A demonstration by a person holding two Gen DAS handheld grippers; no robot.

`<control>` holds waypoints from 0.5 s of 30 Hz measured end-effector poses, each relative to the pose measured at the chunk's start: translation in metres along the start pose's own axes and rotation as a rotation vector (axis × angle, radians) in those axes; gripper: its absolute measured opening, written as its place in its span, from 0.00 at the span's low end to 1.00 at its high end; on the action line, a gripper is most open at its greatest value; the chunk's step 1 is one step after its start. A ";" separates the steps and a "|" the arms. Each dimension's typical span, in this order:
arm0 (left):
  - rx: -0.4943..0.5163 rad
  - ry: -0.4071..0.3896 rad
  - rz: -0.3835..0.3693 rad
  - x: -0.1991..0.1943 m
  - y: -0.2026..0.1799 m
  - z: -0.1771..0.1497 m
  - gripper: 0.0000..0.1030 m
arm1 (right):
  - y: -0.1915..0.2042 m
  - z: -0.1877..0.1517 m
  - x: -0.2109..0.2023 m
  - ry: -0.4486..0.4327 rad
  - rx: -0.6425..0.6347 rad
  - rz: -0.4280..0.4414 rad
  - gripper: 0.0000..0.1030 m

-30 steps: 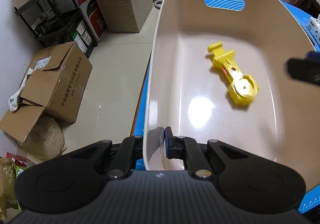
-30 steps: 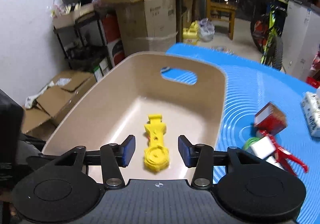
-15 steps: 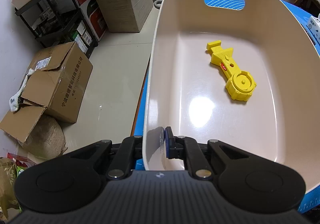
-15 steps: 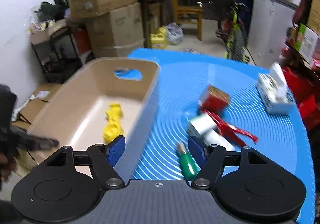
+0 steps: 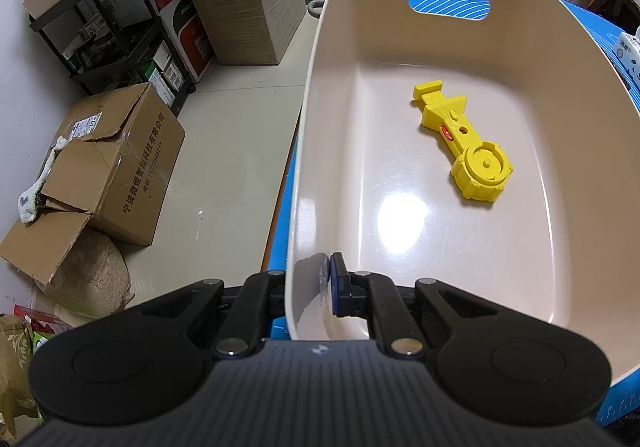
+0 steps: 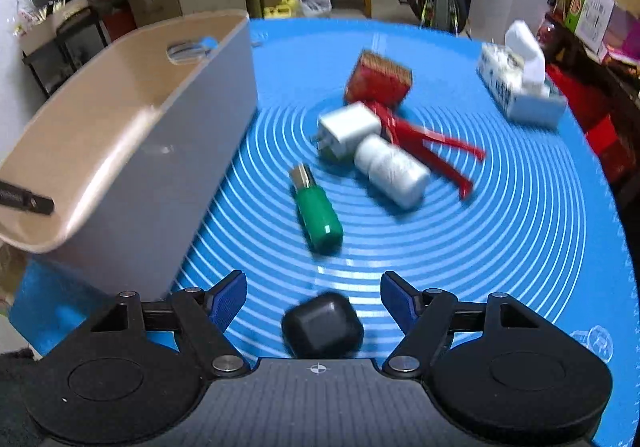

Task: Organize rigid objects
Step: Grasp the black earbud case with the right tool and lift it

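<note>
The bin [image 5: 568,59], a cream plastic tub with a cut-out handle in its far wall, stands at the left edge of the blue ringed mat [image 6: 520,231] that covers the table. The left gripper [image 5: 316,287] is clamped on the bin's near wall, 1 finger outside and 1 blue pad inside, pressed against the plastic. On the bin's floor, toward its right wall, lies 1 yellow toy launcher [image 5: 464,143], flat, with its round end nearer the camera.

The right gripper [image 6: 314,297] hangs over the near edge of the mat with its jaws wide and nothing between the pads. Just below the gap sits a small black rounded case [image 6: 322,327] on the mat. Farther in, near the bin's outer wall [image 6: 132,183] but apart from it, lies a green-handled tool [image 6: 318,213] with its metal tip pointing away. Toward the middle of the mat is a cluster: a white plug adapter [image 6: 348,131] touching a white spool [image 6: 392,171], a red clip [image 6: 424,143] beside them, and a red box [image 6: 378,81] behind. A tissue pack [image 6: 520,83] stands at the far right edge. The right view is motion-blurred.
</note>
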State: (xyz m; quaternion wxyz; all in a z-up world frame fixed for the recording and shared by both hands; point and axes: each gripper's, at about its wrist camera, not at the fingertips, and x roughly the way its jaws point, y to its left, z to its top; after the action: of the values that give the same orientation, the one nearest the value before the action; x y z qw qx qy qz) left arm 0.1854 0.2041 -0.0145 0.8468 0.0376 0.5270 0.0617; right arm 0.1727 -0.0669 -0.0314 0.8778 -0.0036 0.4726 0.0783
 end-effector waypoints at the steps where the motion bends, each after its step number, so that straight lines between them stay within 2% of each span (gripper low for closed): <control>1: -0.001 0.000 0.000 0.000 0.000 0.000 0.13 | -0.001 -0.004 0.004 0.009 -0.002 0.000 0.76; 10: 0.000 0.000 0.000 0.000 0.001 0.000 0.13 | -0.012 -0.021 0.027 0.061 0.020 0.016 0.76; 15: 0.001 0.000 0.000 0.000 0.000 0.000 0.13 | -0.005 -0.027 0.028 0.047 -0.032 0.006 0.75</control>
State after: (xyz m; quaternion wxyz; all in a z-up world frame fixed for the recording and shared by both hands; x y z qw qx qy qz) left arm 0.1854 0.2045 -0.0143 0.8468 0.0378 0.5271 0.0614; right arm 0.1667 -0.0705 -0.0698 0.8659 -0.0182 0.4920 0.0882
